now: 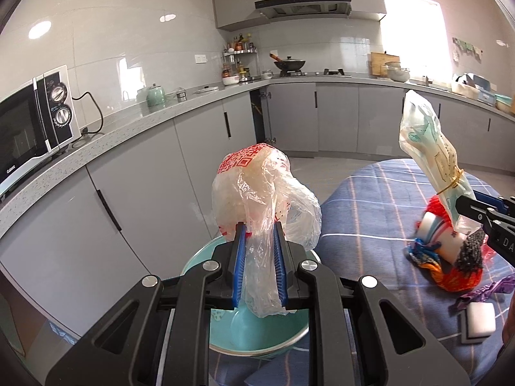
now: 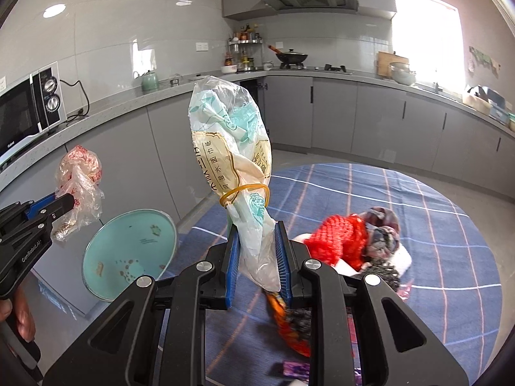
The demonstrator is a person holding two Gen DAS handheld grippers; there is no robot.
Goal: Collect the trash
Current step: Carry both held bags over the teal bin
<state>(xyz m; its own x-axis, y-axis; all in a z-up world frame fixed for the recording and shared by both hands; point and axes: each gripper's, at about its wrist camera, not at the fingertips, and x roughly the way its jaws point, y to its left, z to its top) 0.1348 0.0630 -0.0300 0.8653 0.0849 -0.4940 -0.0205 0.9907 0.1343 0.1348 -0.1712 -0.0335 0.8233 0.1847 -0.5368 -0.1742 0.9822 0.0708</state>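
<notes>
My left gripper (image 1: 260,234) is clamped on a clear plastic bag (image 1: 257,193) above the teal bowl (image 1: 257,337). My right gripper (image 2: 257,234) pinches a tissue wrapper (image 2: 228,148) over the blue tablecloth (image 2: 418,225).

Each gripper is a black plastic frame with cut-out slots, 4 round silver screw heads and 2 ribbed blue pads. The left gripper (image 1: 260,244) shows white lettering, seemingly "GenRobot.AI", on its side in the right wrist view. The right gripper (image 2: 257,244) looks alike.
</notes>
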